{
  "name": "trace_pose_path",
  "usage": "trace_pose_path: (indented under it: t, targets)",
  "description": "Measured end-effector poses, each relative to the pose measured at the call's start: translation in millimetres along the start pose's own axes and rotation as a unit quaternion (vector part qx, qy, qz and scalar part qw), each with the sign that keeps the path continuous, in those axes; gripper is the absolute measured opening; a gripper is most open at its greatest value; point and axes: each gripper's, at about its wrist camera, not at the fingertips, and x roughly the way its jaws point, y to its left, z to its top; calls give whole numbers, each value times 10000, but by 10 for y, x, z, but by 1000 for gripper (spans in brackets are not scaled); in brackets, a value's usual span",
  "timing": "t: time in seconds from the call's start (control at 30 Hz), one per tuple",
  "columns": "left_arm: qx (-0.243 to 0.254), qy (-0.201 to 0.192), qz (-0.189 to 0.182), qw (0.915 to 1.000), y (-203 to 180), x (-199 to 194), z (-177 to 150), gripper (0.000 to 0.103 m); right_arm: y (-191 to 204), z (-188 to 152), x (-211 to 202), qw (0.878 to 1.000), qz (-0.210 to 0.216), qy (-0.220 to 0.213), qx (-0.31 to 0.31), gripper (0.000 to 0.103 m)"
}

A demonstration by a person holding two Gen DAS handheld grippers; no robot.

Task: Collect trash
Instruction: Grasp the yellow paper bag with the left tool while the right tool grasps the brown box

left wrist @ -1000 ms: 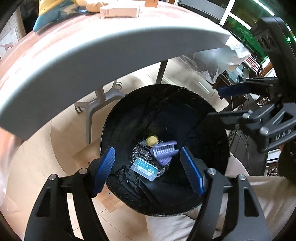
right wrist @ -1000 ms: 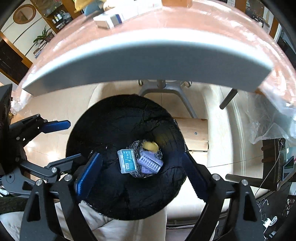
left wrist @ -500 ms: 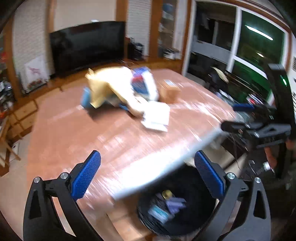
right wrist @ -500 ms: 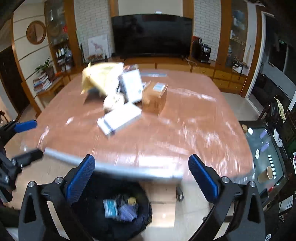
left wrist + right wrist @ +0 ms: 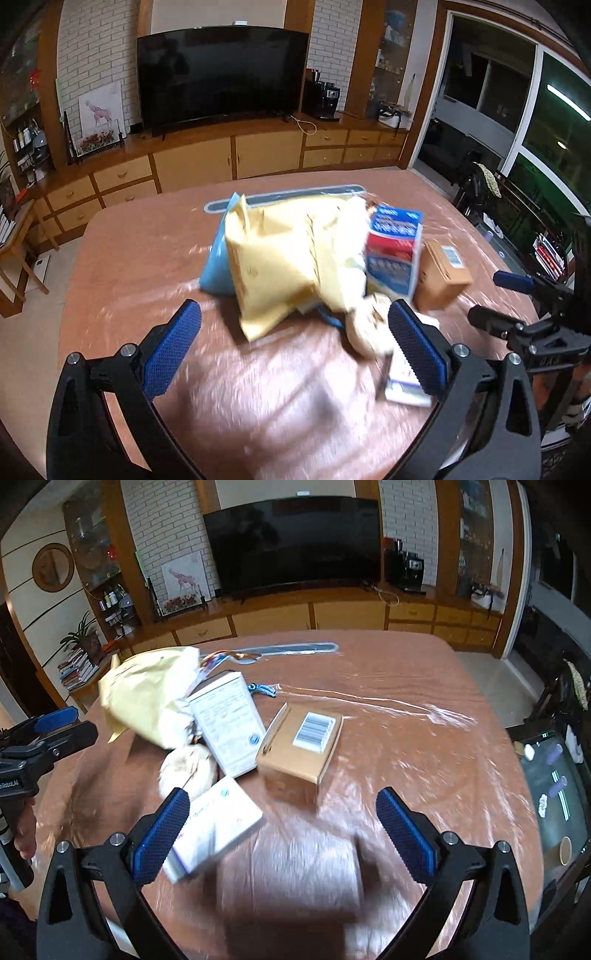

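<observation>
A pile of trash lies on the brown table (image 5: 155,258). It holds a yellow padded envelope (image 5: 284,258) (image 5: 147,694), a blue and red carton (image 5: 395,251), whose white printed side shows in the right wrist view (image 5: 229,723), a cardboard box (image 5: 441,275) (image 5: 301,747), a crumpled white wad (image 5: 365,328) (image 5: 188,768) and a flat white box (image 5: 404,380) (image 5: 214,829). My left gripper (image 5: 293,349) is open and empty just before the envelope. My right gripper (image 5: 282,834) is open and empty just before the cardboard box.
A blue packet (image 5: 218,266) lies under the envelope. A grey strip (image 5: 291,649) runs along the table's far edge. A TV (image 5: 221,74) and wooden cabinets (image 5: 229,158) stand behind. A low glass table (image 5: 554,794) is at the right.
Both grippers rose from over the black bin under the table edge and now face the pile on the tabletop. The bin has left both views.
</observation>
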Motion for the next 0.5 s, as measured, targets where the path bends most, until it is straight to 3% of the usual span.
trace_pose_path:
  t: [0.4,0.5]
  targets:
    - [-223,136,-158,9995,60,437,194,101,-110,244,570,9989,206,295,300,99]
    - [-268,164,-227,9993,71,496,193,101,-93,227,637,9986,221,387,287,90]
